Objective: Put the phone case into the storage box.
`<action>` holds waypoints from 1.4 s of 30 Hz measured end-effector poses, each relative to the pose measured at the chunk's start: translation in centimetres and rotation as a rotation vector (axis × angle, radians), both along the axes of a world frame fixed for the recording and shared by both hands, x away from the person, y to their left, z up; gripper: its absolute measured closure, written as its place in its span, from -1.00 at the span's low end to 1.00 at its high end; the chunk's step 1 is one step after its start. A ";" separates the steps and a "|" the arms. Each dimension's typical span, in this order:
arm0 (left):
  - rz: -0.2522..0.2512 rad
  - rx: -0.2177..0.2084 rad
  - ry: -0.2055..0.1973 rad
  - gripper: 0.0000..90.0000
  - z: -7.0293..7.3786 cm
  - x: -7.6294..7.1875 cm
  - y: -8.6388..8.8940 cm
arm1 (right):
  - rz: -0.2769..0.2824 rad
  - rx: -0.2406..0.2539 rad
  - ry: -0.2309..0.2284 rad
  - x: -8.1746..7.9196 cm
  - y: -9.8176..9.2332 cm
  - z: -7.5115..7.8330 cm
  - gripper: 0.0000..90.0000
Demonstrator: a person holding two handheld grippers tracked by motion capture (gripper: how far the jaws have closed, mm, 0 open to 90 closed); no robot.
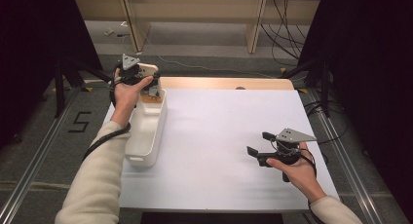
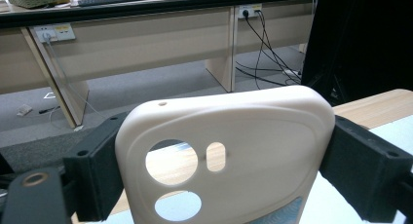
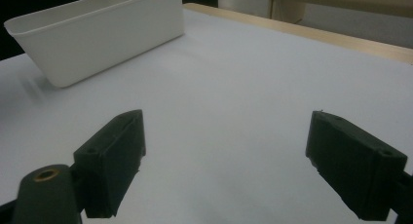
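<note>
A cream phone case (image 2: 253, 131) with camera cut-outs stands upright between the black jaws of my left gripper (image 2: 224, 170), which press on both of its sides. In the high view this left gripper (image 1: 146, 80) holds the case (image 1: 148, 68) above the far end of a long white bin (image 1: 146, 151) at the table's left edge. My right gripper (image 1: 257, 145) hovers low over the white table top (image 1: 214, 136) at the front right. Its jaws stand wide apart with nothing between them (image 3: 224, 156). The bin (image 3: 97, 34) lies farther off to its left.
A strip of bare wood (image 1: 224, 83) runs along the table's far edge. Beyond it are desk legs and cables (image 1: 282, 29) on the grey floor. Black stands (image 1: 63, 78) flank the table on both sides.
</note>
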State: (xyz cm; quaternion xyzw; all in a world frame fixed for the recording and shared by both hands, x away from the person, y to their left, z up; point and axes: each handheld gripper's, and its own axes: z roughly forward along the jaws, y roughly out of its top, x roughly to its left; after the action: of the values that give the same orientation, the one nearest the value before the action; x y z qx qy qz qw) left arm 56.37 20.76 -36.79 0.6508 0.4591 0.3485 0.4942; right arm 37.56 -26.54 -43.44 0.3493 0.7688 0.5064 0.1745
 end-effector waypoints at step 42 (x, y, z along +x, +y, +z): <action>0.003 0.014 0.036 -0.75 -0.9 0.7 -0.3 | 0.000 0.001 0.001 0.0 0.0 0.0 -0.66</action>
State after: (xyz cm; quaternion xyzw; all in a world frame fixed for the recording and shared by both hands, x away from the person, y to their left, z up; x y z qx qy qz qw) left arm 57.07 20.46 -37.70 0.6597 0.4663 0.3407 0.4809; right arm 37.59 -26.53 -43.44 0.3496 0.7687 0.5066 0.1740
